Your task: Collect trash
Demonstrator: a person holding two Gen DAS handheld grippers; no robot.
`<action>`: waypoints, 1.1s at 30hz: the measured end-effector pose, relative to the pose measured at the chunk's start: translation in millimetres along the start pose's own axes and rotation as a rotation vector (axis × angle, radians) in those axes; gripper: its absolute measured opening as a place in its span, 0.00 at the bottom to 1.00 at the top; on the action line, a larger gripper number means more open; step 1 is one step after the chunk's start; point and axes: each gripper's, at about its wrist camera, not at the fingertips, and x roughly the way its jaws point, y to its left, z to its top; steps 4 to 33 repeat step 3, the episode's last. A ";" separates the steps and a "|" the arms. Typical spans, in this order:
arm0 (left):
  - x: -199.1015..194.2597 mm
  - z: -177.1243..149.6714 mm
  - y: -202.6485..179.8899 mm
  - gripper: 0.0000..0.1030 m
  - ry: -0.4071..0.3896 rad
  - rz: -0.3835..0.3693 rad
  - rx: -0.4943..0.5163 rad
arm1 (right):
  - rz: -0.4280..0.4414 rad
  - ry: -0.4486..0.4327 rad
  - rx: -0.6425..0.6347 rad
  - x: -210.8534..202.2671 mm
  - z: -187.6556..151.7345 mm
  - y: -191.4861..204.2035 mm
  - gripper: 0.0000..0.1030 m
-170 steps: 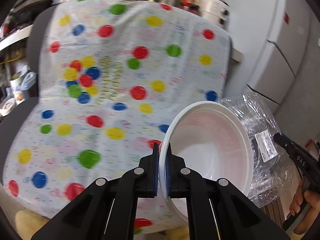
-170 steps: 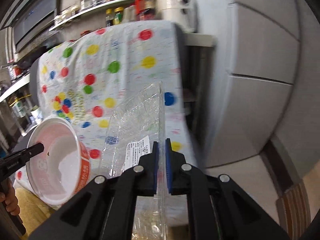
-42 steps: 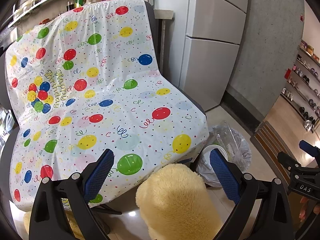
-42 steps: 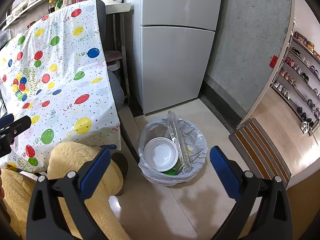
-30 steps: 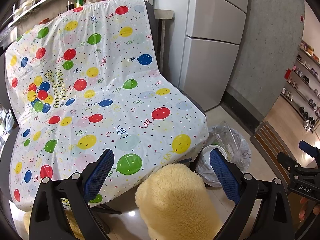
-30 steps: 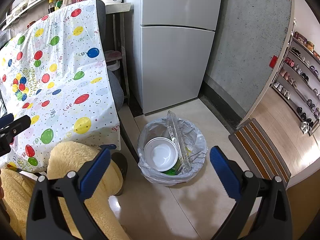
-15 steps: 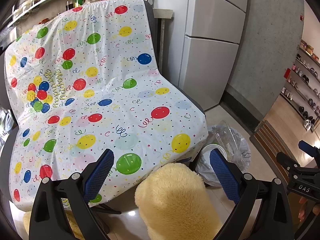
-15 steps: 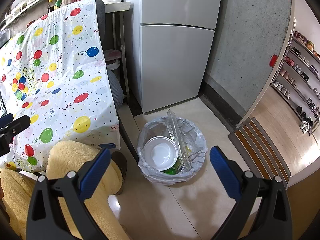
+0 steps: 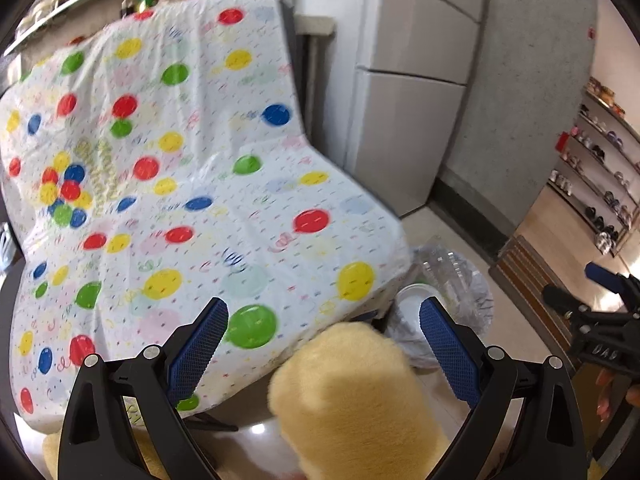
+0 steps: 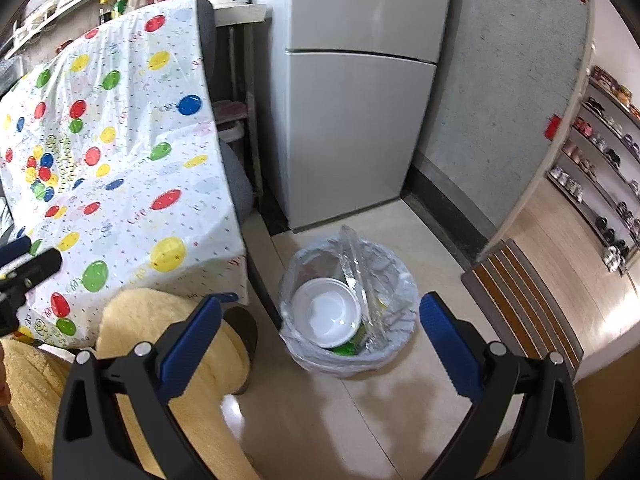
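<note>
Nearest the lens, the right gripper (image 10: 320,332) is spread wide with nothing between its blue pads, and the left gripper (image 9: 324,344) is likewise spread and empty — its view is somewhat blurred. Just beyond the fingers, fluffy yellow trouser legs (image 10: 176,344) fill the lower left of the right wrist view, and one knee (image 9: 348,392) rises between the left gripper's fingers. On the tiled floor (image 10: 360,420) ahead of the right gripper stands the trash bin (image 10: 348,360), lined with a clear bag. Inside it lies the white bowl (image 10: 326,314), open side up, with the clear plastic container (image 10: 354,268) standing on edge just beside it and sticking up above the rim; something green shows under the bowl. To the left the bench (image 10: 120,168) carries a balloon-print cloth that hangs over its edge near the bin. Farther back stands the grey fridge (image 10: 352,100) — and, off to the right, a striped doormat (image 10: 524,292) with shoe shelves (image 10: 600,168) beyond.
</note>
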 end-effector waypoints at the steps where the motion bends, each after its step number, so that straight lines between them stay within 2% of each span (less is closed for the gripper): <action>1: 1.8 -0.8 9.2 0.93 0.007 0.012 -0.017 | 0.010 -0.004 -0.009 3.0 3.1 5.8 0.94; 3: 6.4 -2.6 36.0 0.93 0.021 0.056 -0.069 | 0.046 0.001 -0.024 14.0 7.9 20.4 0.94; 33: 6.4 -2.6 36.0 0.93 0.021 0.056 -0.069 | 0.046 0.001 -0.024 14.0 7.9 20.4 0.94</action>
